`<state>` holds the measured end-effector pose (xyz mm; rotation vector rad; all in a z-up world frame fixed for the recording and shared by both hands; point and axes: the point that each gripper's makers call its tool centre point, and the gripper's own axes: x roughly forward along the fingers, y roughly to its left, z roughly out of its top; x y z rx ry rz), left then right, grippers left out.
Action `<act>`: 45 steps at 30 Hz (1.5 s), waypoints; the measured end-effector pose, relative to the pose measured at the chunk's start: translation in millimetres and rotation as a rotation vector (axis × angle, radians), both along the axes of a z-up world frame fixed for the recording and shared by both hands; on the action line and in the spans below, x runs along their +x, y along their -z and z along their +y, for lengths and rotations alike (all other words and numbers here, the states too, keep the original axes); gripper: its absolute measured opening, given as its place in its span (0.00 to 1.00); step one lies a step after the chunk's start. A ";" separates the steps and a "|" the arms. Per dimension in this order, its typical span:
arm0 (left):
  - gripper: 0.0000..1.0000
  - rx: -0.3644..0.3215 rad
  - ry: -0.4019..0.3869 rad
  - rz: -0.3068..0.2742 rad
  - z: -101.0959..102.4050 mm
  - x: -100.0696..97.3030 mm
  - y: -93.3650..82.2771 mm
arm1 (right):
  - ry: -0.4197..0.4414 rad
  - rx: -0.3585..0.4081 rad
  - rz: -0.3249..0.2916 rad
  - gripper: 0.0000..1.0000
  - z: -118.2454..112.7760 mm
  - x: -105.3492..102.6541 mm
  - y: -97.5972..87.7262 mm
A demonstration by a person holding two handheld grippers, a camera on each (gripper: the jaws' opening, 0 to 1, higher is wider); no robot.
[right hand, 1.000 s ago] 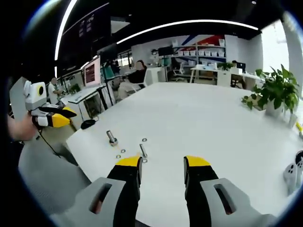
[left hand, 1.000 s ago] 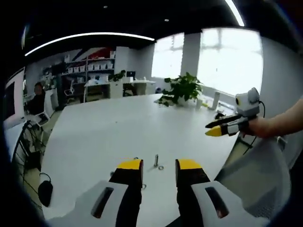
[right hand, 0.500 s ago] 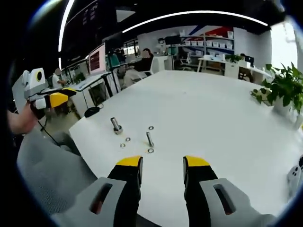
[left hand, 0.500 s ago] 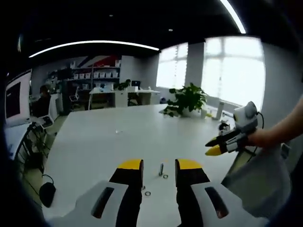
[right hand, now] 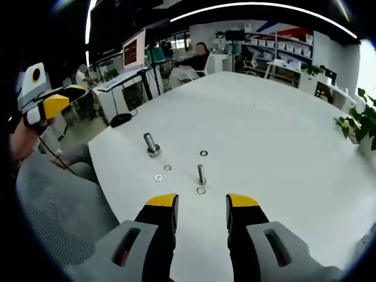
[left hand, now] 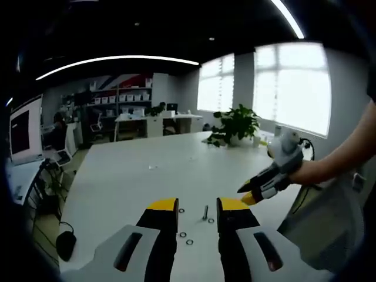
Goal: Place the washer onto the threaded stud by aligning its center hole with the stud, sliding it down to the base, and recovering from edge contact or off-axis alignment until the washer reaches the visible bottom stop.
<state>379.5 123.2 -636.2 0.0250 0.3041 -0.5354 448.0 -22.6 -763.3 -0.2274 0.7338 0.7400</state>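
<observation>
Since nothing's picked up yet, the right gripper (right hand: pixel 201 202) is hanging open-jawed, empty, lining up over small silver washer (right hand: pixel 201 191) beside upright threaded metal stud (right hand: pixel 201 174); left gripper (left hand: pixel 197 205) open too.

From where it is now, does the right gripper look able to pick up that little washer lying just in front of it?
Probably yes. The right gripper has its jaws open and empty, and the washer lies flat on the white table just ahead of them. The small stud stands just behind it, not in the way.
</observation>
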 end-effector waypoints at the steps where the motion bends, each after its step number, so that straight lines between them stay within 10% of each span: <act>1: 0.23 0.002 0.002 -0.003 -0.4 0.0 -0.5 | -0.018 -0.013 0.002 0.35 4.8 0.7 3.4; 15: 0.23 -0.054 -0.015 -0.017 4.9 2.8 -5.9 | -0.166 -0.197 0.100 0.32 17.0 1.6 55.7; 45: 0.23 -0.071 0.013 0.022 -1.2 0.5 3.0 | -0.280 -0.330 0.168 0.25 33.3 15.2 101.4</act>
